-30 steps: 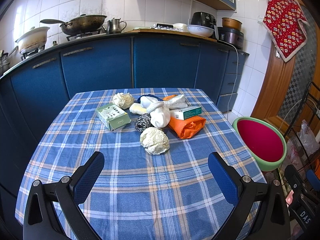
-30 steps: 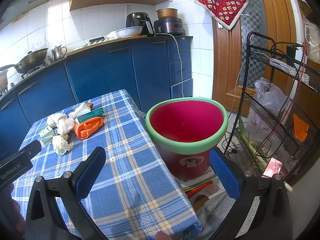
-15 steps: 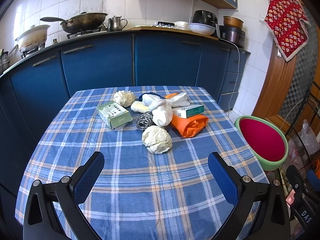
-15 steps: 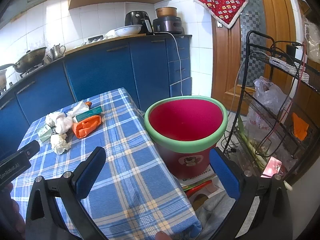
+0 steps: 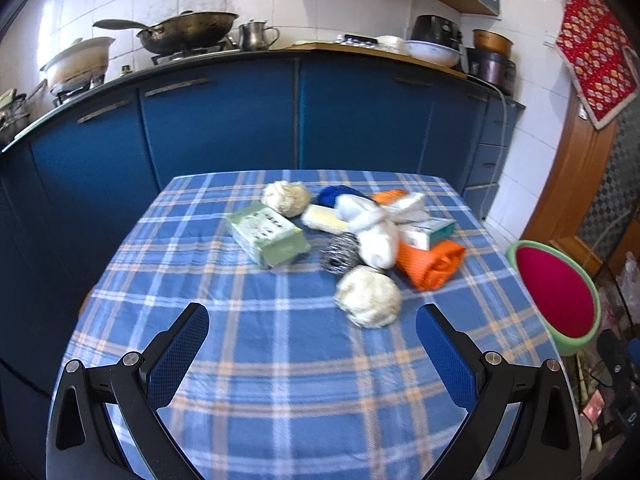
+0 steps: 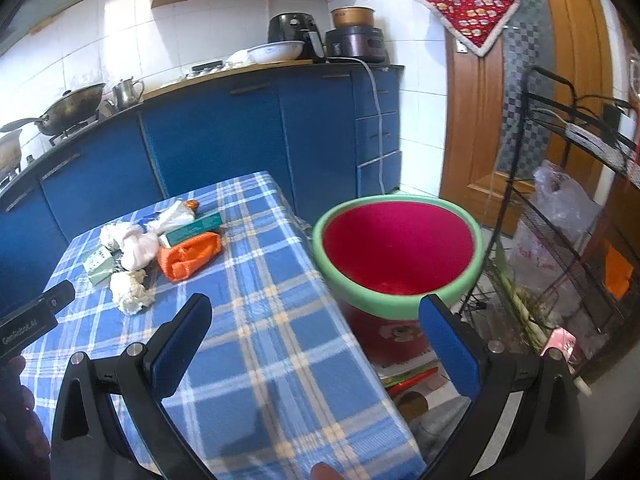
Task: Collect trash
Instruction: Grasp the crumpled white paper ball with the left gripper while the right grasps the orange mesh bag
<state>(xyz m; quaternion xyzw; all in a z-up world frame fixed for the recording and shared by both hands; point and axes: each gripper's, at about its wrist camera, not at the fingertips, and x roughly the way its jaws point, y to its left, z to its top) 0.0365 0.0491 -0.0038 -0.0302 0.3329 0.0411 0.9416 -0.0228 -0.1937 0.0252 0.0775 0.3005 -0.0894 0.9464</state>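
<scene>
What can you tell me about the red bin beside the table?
The bin is a round bucket, likely plastic, red inside and out with a thick pale green rim and a small printed picture on its front. It stands upright on the floor off the table's right edge, open-topped; the inside that shows looks empty. Neither gripper touches it.

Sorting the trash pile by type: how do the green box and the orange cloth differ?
The green box is rigid and flat-sided with print on top; the orange cloth is soft and crumpled. The box lies left of the pile, alone; the cloth lies right, partly under a white-and-teal carton. Both rest on the plaid tablecloth.
</scene>
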